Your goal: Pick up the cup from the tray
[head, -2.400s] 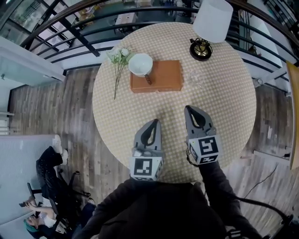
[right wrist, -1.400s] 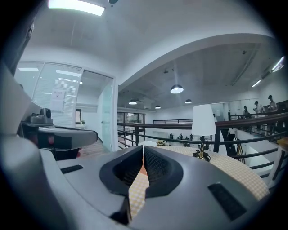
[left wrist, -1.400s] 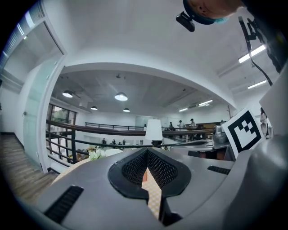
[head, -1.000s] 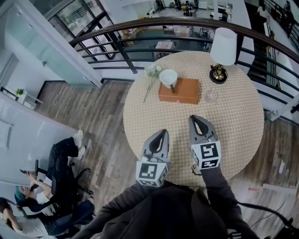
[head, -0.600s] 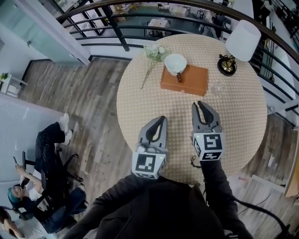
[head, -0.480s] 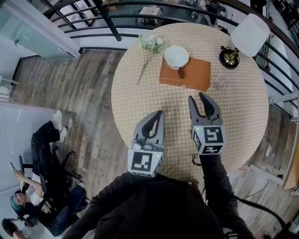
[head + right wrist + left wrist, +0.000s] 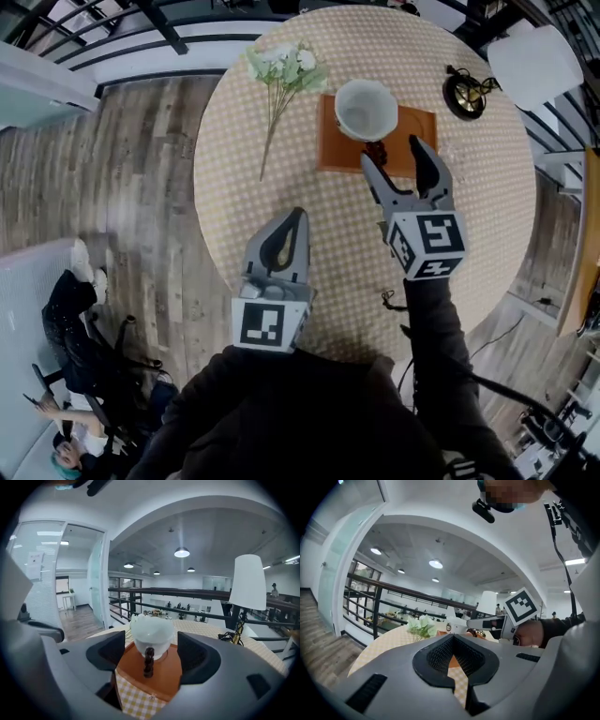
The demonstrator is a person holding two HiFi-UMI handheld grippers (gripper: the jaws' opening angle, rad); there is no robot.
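A white cup [image 7: 366, 108] with a dark beaded handle [image 7: 376, 150] stands on the orange-brown tray [image 7: 420, 127] at the far side of the round checkered table [image 7: 234, 178]. My right gripper [image 7: 394, 157] is open at the tray's near edge; its jaws have just been opening. The handle lies close ahead of its tips, untouched. In the right gripper view the cup [image 7: 151, 634] and tray [image 7: 164, 679] sit straight ahead between the open jaws of the right gripper [image 7: 151, 654]. My left gripper [image 7: 294, 217] hovers shut and empty over the table's near left. The left gripper [image 7: 457, 670] shows its jaws meeting.
A sprig of white flowers [image 7: 281, 67] lies left of the tray. A lamp with a white shade [image 7: 534, 64] and brass base [image 7: 466, 94] stands at the far right. A black railing [image 7: 169, 37] runs behind the table. Wooden floor lies below on the left, with a seated person [image 7: 80, 323].
Both grippers moved forward toward the tray. The right jaws went from shut to wide open. The left gripper stayed shut.
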